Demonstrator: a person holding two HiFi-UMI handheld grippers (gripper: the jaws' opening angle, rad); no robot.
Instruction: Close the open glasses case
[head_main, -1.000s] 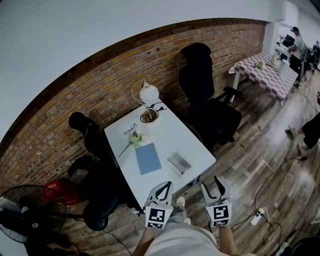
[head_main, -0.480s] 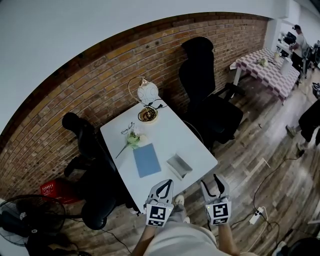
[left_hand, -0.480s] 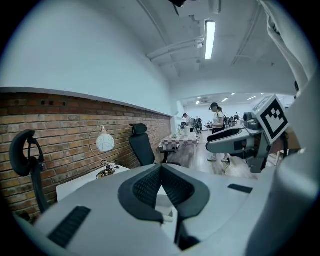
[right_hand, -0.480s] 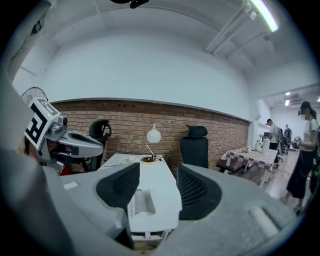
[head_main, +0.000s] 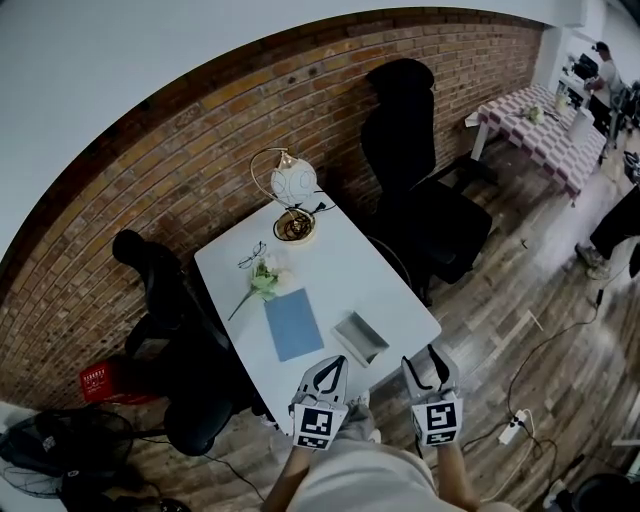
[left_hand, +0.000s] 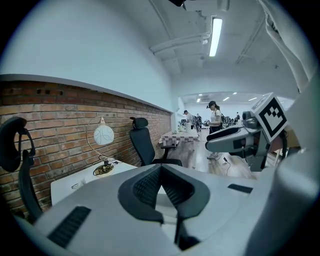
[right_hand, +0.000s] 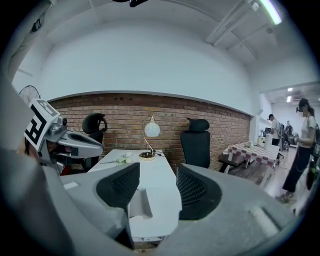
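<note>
Open glasses case (head_main: 360, 337) lying near front edge of white table (head_main: 330, 262) — just ahead of both tools. Case boxy, grey. Left tool (head_main: 333, 364) hovering, jaws pressing together; right tool (head_main: 423, 362) hovering, jaws gaping wide.

- Item: glasses case (head_main: 360, 338); the right gripper view also shows it (right_hand: 139, 202).
- Look: small, rectangular, grey, with a pale rim round a darker hollow.
- State: open, hollow facing up; contents cannot be made out.
- Pose: lying flat, skewed to the table edge.
- Place: on the white table (head_main: 345, 262), near its front edge, just right of a blue book (head_main: 293, 323), not touching it.
</note>
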